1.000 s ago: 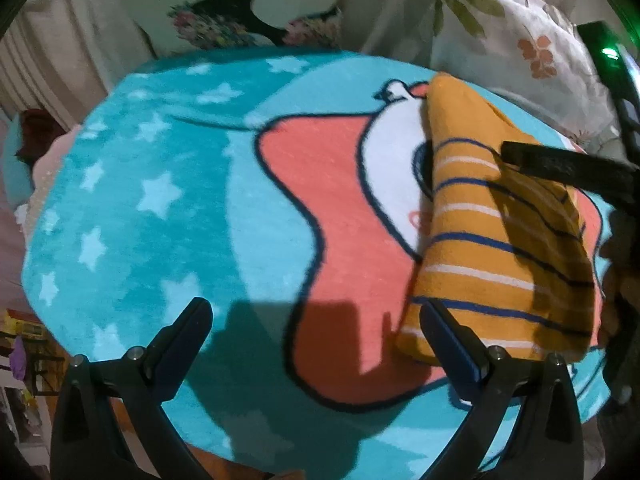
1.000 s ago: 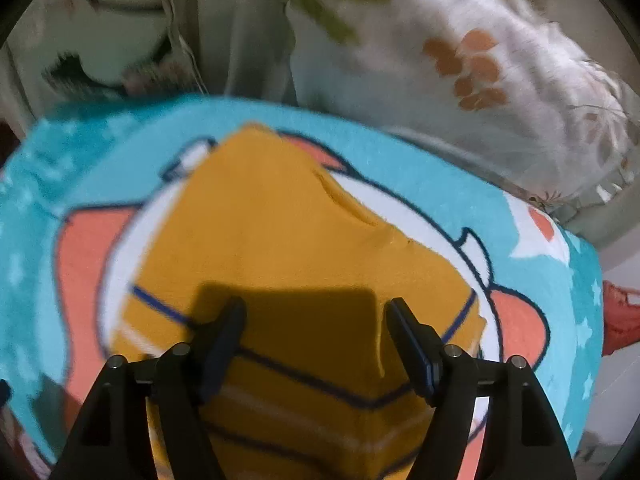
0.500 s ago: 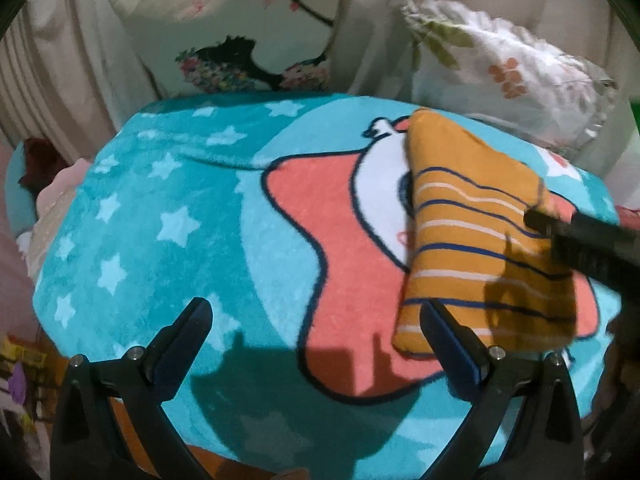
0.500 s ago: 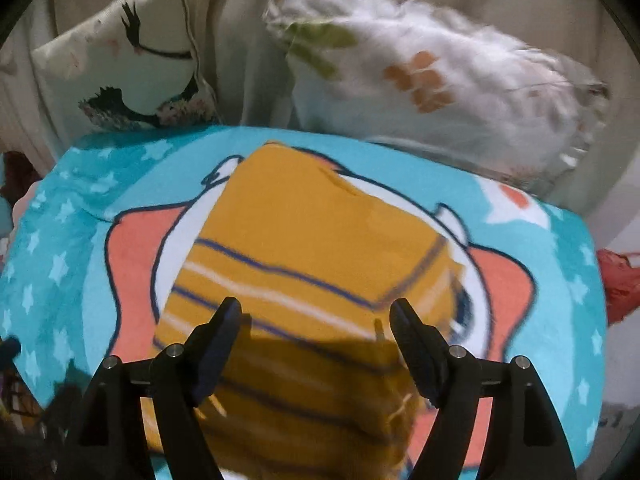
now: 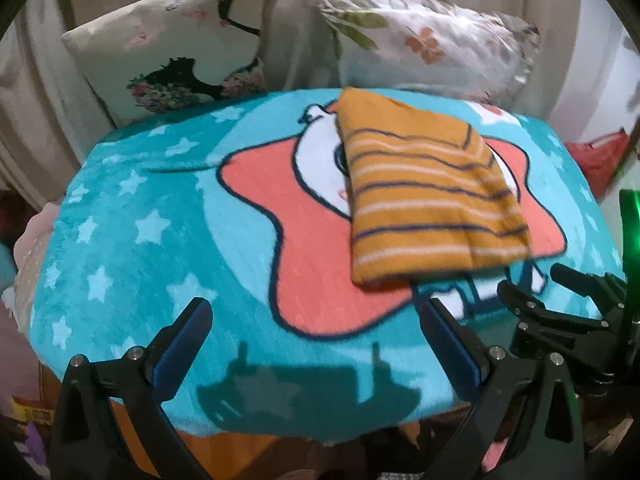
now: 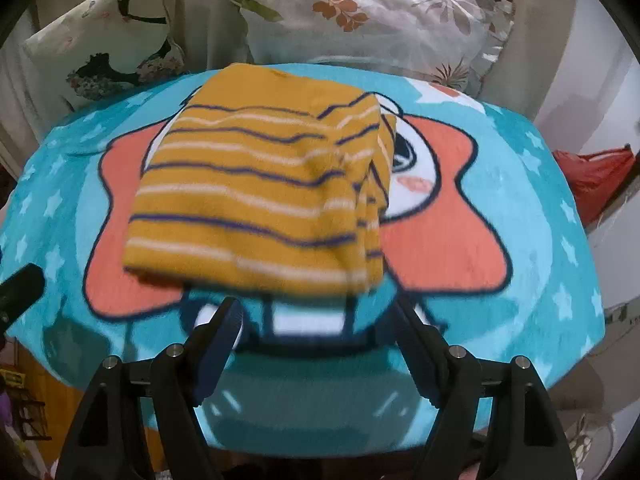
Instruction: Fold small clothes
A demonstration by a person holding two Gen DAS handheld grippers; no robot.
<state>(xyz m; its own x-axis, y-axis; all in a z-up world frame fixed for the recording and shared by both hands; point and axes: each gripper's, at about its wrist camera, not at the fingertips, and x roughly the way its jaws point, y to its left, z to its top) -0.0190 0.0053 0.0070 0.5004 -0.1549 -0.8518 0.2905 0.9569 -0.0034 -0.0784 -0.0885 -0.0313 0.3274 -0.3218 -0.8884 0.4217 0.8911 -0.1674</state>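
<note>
The shirt, mustard with navy and white stripes, lies folded into a thick rectangle on the blanket, over the face of the orange star printed there. The layers stack at its right edge, where the folded ends show, so the folding looks done or close to it; I'd guess it lies in the middle of the blanket because that is the flattest working spot.

Neither gripper touches it. The right gripper hangs just short of the shirt's near edge, jaws wide apart with nothing between them. The left gripper is off to the shirt's left and nearer the viewer, above bare blanket, jaws also wide and empty. Both point steeply down at the cloth, which reads to me as letting go after a fold rather than reaching in.

Behind the blanket two cushions lean against a curtain: a bird cushion and a leaf cushion. No basket or box for finished clothes is in sight.
</note>
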